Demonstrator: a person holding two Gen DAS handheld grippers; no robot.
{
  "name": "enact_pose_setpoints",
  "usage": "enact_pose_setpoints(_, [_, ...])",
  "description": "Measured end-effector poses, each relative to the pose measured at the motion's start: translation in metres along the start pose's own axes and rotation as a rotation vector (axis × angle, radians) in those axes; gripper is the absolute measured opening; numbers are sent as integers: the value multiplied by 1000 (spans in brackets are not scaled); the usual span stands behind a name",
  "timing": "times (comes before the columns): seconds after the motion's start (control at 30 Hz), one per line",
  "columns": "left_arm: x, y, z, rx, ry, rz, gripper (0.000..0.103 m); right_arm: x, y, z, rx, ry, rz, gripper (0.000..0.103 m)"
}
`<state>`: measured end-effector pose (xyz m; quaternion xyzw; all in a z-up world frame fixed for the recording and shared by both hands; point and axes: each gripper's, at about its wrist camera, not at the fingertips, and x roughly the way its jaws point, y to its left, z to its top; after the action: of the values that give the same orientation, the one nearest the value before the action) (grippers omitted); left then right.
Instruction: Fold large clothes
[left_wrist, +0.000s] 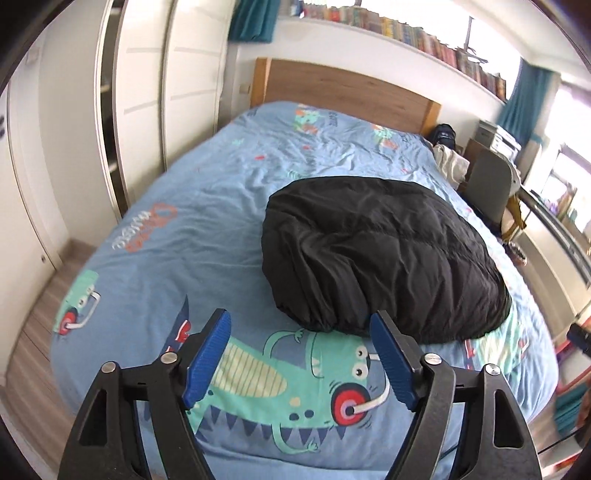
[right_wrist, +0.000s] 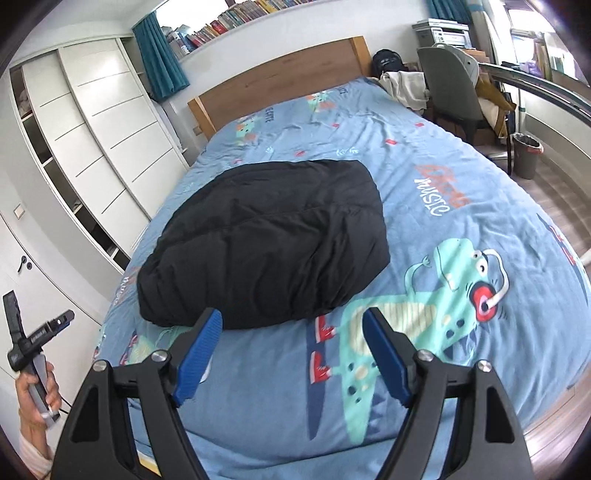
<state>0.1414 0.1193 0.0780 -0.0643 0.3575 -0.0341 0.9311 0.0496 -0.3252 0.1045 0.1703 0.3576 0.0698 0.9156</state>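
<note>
Bedroom light falls on a wide bed (left_wrist: 155, 236) covered by a blue cotton duvet printed with green cartoon dinosaurs wearing red headphones. On the middle of it lies the black quilted padded jacket (left_wrist: 376, 254), folded into a puffy rounded bundle; in the right wrist view the same bundle (right_wrist: 266, 243) sits left of centre, nearer the wardrobe side.

Just short of the bundle's near edge, the left gripper (left_wrist: 301, 334) is held above the duvet, its blue ribbed fingers (left_wrist: 208, 358) spread wide with nothing between them. The right gripper (right_wrist: 291, 330) is likewise spread apart and empty, clear of the jacket. In the right wrist view, at the lower left, a hand (right_wrist: 35, 391) grips the handle of the other tool.

Beyond the jacket stands an oak headboard (left_wrist: 343, 88), with a long shelf of books (left_wrist: 424, 37) above it. White sliding wardrobe doors (right_wrist: 110, 136) flank one side, a grey chair (right_wrist: 452, 88) draped with clothes the other.
</note>
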Motion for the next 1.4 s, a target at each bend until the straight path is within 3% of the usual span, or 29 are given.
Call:
enact_pose_setpoints(0.43, [-49,-77,-26,118,-148,89,102,-41,74,-31,-137,-96,-68,78])
enact_pose_setpoints(0.53, [-52,-84,-33,119,-153,87,102,-41,81,-42,-150,-96,-95,78])
enact_pose_setpoints(0.7, [-53,-90,-44,130,-158,143,102,-39,84,-60,-154,-99,-133,79])
enact_pose_setpoints(0.83, [-56,-91,-55,138,-157,183,102,-38,82,-73,-142,-112,-156,92])
enact_pose_setpoints(1.4, [-72,-107,-69,171,-177,217,102,-37,87,-99,-150,-124,-168,95])
